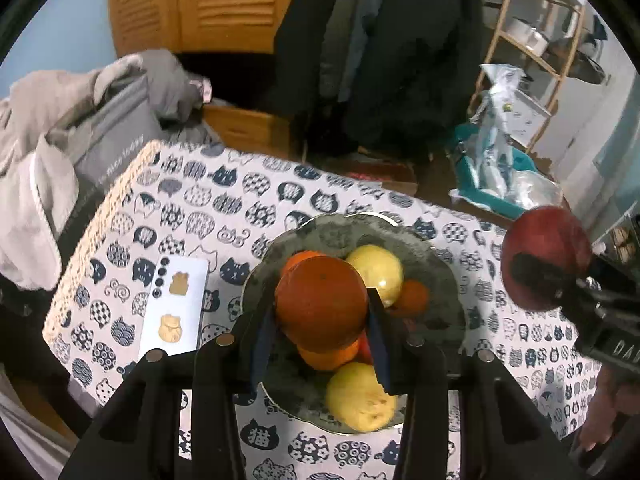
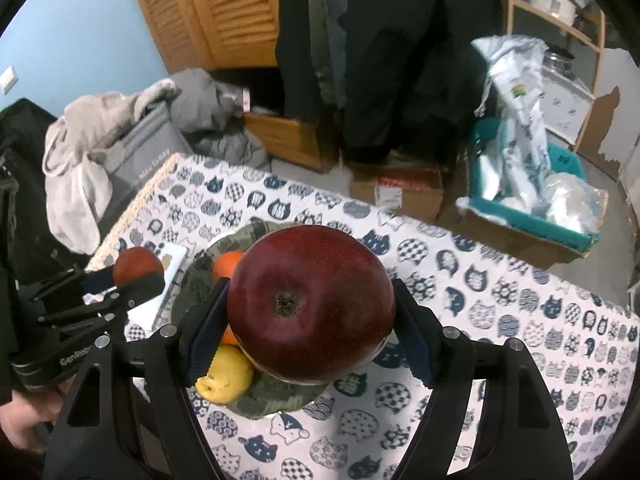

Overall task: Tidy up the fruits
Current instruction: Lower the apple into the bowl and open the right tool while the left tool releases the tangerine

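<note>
My left gripper (image 1: 320, 312) is shut on an orange (image 1: 322, 304), held just above a grey plate (image 1: 340, 232). On the plate lie a pale yellow fruit (image 1: 376, 274), a small orange (image 1: 414, 298), another orange (image 1: 328, 356) and a lemon (image 1: 360, 396). My right gripper (image 2: 310, 296) is shut on a big dark red apple (image 2: 312, 308) over the plate's (image 2: 276, 398) right side. The lemon (image 2: 226, 376) and an orange (image 2: 228, 264) show beside the apple. Each view also shows the other gripper: the right gripper (image 1: 548, 272) with the apple (image 1: 546, 240), the left gripper (image 2: 132, 280) with its orange (image 2: 138, 264).
The table wears a cat-patterned cloth (image 2: 500, 300). A white card with cat figures (image 1: 174, 308) lies left of the plate. Clothes and a grey bag (image 1: 100, 136) pile up past the left edge. On the floor beyond stand a cardboard box (image 2: 396, 192) and a teal basket of plastic bags (image 2: 528, 184).
</note>
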Tool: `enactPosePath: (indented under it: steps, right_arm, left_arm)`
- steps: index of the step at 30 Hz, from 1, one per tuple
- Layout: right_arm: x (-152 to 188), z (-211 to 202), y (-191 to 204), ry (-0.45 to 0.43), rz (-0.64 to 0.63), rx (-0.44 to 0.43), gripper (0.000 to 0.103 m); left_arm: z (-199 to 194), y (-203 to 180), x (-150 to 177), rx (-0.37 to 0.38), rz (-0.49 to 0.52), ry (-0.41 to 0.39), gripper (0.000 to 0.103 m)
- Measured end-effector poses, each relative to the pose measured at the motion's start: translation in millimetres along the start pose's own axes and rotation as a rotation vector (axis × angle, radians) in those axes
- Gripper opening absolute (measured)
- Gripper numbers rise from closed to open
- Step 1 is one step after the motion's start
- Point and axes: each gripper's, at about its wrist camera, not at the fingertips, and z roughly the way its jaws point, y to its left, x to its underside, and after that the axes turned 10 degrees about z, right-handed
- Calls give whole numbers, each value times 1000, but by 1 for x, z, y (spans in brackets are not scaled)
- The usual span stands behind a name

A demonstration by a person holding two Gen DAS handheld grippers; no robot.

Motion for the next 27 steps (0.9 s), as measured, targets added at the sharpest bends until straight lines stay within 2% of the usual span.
enactPosePath:
  steps: [10,22,24,26,27]
  right_arm:
    - [11,66,0,127,11,22,77]
    - [20,102,-12,208,39,19,77]
    - [21,106,-12,224,39,16,77]
    - [21,109,-11,231,35,22,78]
    - [21,110,-11,236,30,28,78]
  left_arm:
    - [47,26,15,0,-75,103,43]
    - [84,24,28,10,-80,193,43]
    - [87,22,29,10,-74,204,46]
    - [86,21,27,1,-68,196,63]
    - [84,21,27,-5,-64,188,68]
